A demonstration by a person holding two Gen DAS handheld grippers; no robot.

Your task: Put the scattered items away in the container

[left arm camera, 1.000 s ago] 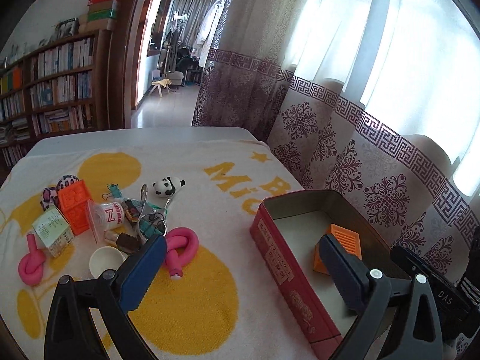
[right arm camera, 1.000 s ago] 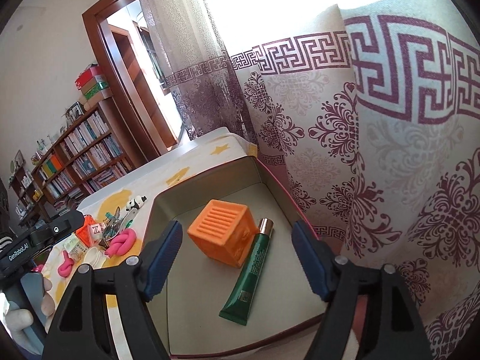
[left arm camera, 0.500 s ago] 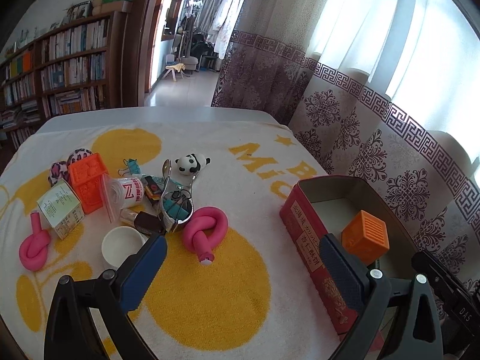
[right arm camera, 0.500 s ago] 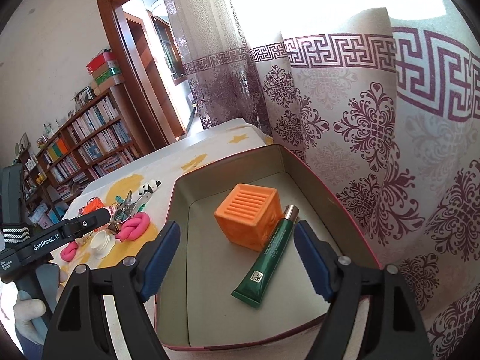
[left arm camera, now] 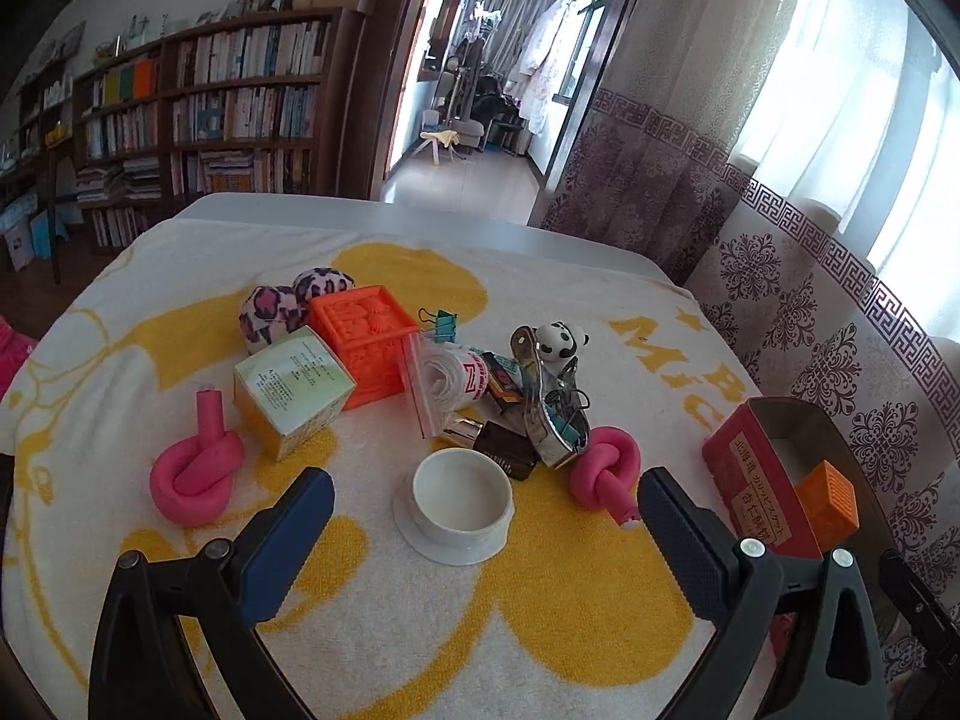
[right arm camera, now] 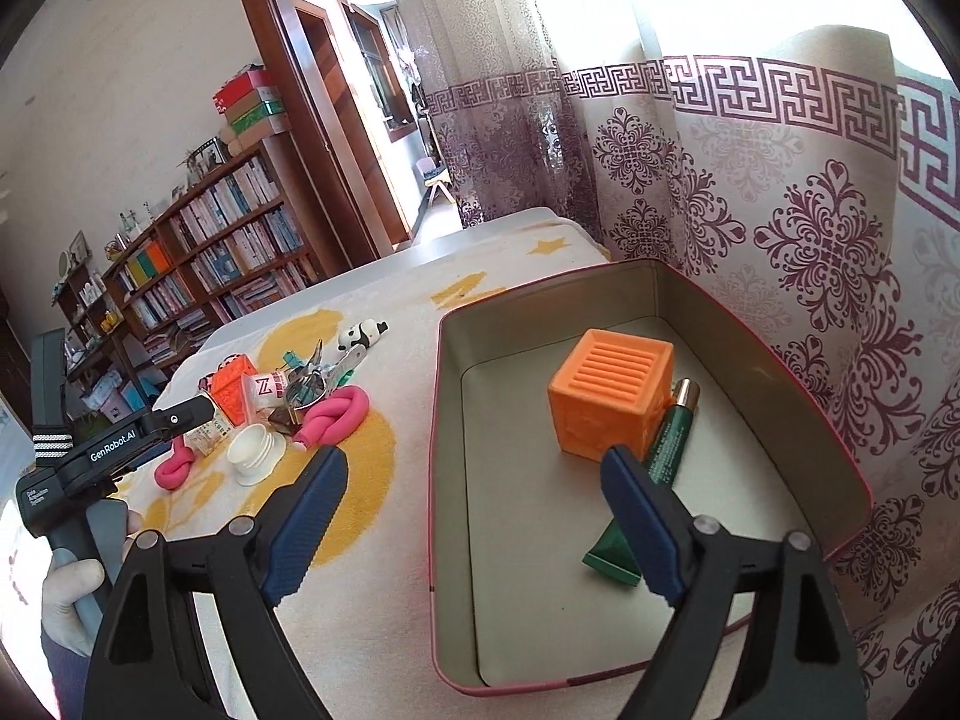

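A red tin (right arm camera: pixel 744 324) (left arm camera: pixel 756 468) holds an orange cube (right arm camera: pixel 609 396) and a green tube (right arm camera: pixel 660 450). Scattered on the towel are a white jar lid (left arm camera: pixel 459 501), two pink knotted foam rolls (left arm camera: pixel 192 468) (left arm camera: pixel 606 468), an orange block (left arm camera: pixel 366 342), a small carton (left arm camera: pixel 294 390), a panda figure (left arm camera: pixel 561 342), a metal clip (left arm camera: pixel 546 414) and leopard balls (left arm camera: pixel 270 312). My left gripper (left arm camera: pixel 480 546) is open and empty, just before the white lid. My right gripper (right arm camera: pixel 474 516) is open and empty over the tin's near left wall.
A yellow-and-white towel (left arm camera: pixel 540 618) covers the table. Patterned curtains (right arm camera: pixel 780 180) hang close behind the tin. A bookshelf (left arm camera: pixel 210 114) and a doorway stand beyond the table's far edge. The left gripper's handle (right arm camera: pixel 102 456) shows in the right wrist view.
My left gripper has swung left from the tin toward the pile; the white lid now sits between its fingers' line. My right gripper has pulled back and left from the tin's inside.
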